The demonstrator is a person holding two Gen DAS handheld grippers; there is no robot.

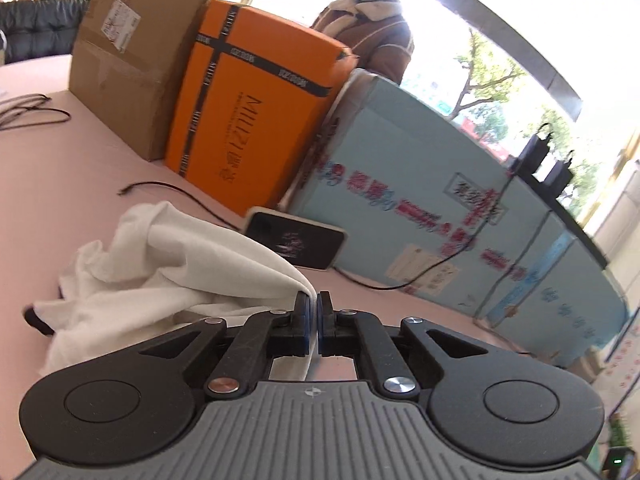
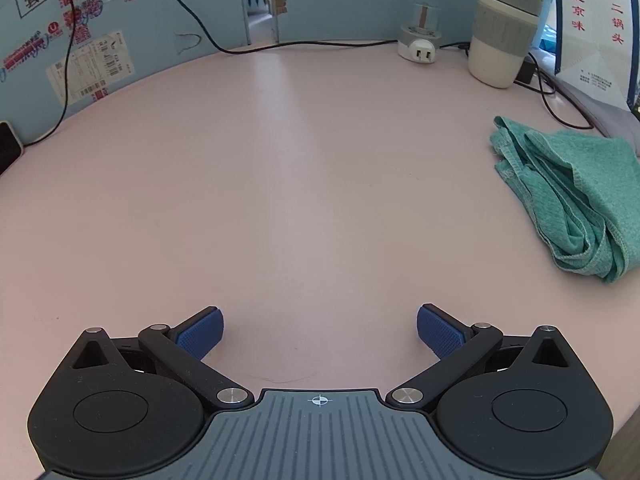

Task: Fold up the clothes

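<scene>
A pink table (image 2: pixel 288 184) fills both wrist views, walled at its far edge by a row of cartons: a long pale-blue printed box (image 1: pixel 452 216), an orange box (image 1: pixel 256 100) and a brown cardboard box (image 1: pixel 132 60) standing side by side, with a masked person in a brown coat (image 1: pixel 368 28) behind them. In the left wrist view, a white garment (image 1: pixel 160 264) lies crumpled on the table, one edge drawn up into the left gripper (image 1: pixel 313 312), whose jaws are closed on the cloth. In the right wrist view, a teal garment (image 2: pixel 576 196) lies bunched near the table's right edge, well apart from the right gripper (image 2: pixel 320 330), which hovers over bare table with its blue-padded fingers (image 2: pixel 202 330) spread wide and holding nothing. A grey-and-cream lidded tumbler (image 2: pixel 500 36) stands at the far right of the table, just beside a white plug adapter (image 2: pixel 420 46). A black phone-like device (image 1: pixel 298 242) rests against the blue box, close to the white garment. Black cables (image 2: pixel 208 28) trail across the table and up the box face.
</scene>
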